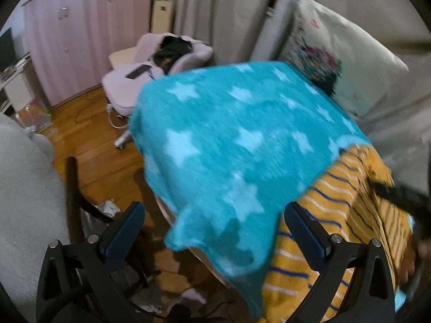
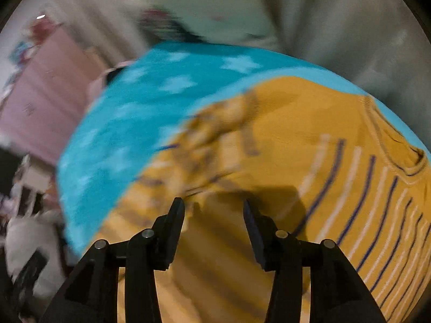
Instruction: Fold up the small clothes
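A mustard-yellow small garment (image 1: 331, 215) with blue and white stripes lies on a teal blanket with pale stars (image 1: 229, 134). In the left wrist view my left gripper (image 1: 215, 212) stands wide open over the blanket's near corner, with its right finger in front of the garment's left edge. The right wrist view is blurred. There my right gripper (image 2: 212, 204) hangs open just above the garment (image 2: 282, 134), with its pads apart and no cloth pinched between them. A crumpled fold of the garment lies just beyond the fingertips. The blanket (image 2: 129, 113) spreads to the left.
A white printed pillow (image 1: 350, 62) leans on pale curtains behind the blanket. A pink chair (image 1: 150, 64) holding dark items stands on the wooden floor (image 1: 102, 148) to the left, before a pink wardrobe (image 1: 80, 35). Clutter lies on the floor below the blanket's edge.
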Demonstrator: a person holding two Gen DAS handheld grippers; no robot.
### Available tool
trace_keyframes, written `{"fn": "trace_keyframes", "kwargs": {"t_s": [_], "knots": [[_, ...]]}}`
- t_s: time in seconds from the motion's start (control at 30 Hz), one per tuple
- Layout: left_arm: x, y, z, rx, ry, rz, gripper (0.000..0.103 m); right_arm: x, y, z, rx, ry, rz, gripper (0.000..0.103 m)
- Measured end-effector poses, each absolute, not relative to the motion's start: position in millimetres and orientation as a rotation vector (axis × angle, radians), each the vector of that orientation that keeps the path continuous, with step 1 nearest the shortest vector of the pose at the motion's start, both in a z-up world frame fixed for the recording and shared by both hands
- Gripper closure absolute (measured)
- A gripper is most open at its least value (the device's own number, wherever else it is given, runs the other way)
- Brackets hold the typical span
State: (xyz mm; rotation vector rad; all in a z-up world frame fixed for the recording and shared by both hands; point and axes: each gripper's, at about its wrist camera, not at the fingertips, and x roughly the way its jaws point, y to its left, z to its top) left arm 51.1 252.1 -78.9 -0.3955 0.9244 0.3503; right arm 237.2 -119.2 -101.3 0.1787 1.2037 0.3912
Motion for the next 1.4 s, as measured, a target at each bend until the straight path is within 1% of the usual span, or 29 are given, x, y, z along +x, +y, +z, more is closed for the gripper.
{"fn": "trace_keyframes", "kwargs": {"t_s": [0.13,0.33,0.43,0.5,0.53,0.57,0.6,0.63,0.73,0.83,0.97,1.1,1.17,1.23,1.3,1.33,1.37,1.4], "knots": [[48,275,-75,-0.434,0.898,0.424,0.000,189,-64,-89,0.143,1.231,0.631,0.053],[35,286,-74,-0.461,0.885,0.463,0.000,148,-19,-110,0.190,1.340,0.759,0.053],[30,287,-77,-0.475,0.893,0.465,0.000,126,7,-122,0.117,1.381,0.790,0.052],[29,286,-77,-0.482,0.895,0.461,0.000,111,14,-124,0.056,1.375,0.775,0.048],[29,286,-76,-0.486,0.894,0.456,0.000,108,20,-123,0.028,1.345,0.770,0.049],[29,285,-74,-0.488,0.889,0.451,0.000,107,24,-121,0.011,1.325,0.771,0.069],[28,284,-73,-0.486,0.886,0.449,0.000,108,28,-120,-0.007,1.326,0.765,0.085],[28,283,-71,-0.484,0.879,0.447,0.000,112,31,-117,-0.014,1.340,0.759,0.088],[29,282,-64,-0.481,0.859,0.440,0.000,123,27,-81,0.023,1.265,0.777,0.088],[32,279,-57,-0.485,0.842,0.427,0.000,133,8,-31,0.026,1.167,0.795,0.088],[39,269,-50,-0.480,0.823,0.386,0.000,143,-50,29,-0.036,1.047,0.737,0.088],[47,254,-52,-0.476,0.838,0.336,0.000,154,-120,51,-0.075,1.010,0.570,0.088],[52,245,-55,-0.474,0.854,0.311,0.000,162,-161,44,-0.064,1.032,0.449,0.088],[56,235,-57,-0.465,0.869,0.287,0.000,173,-210,24,-0.019,1.082,0.317,0.088],[58,227,-58,-0.449,0.877,0.271,0.000,181,-256,-11,0.032,1.156,0.195,0.088],[60,223,-59,-0.440,0.884,0.260,0.000,182,-272,-29,0.035,1.198,0.147,0.085],[62,218,-59,-0.433,0.891,0.247,0.000,183,-287,-48,0.017,1.243,0.076,0.082],[63,214,-59,-0.427,0.894,0.237,0.000,182,-304,-70,-0.038,1.294,-0.063,0.082]]}}
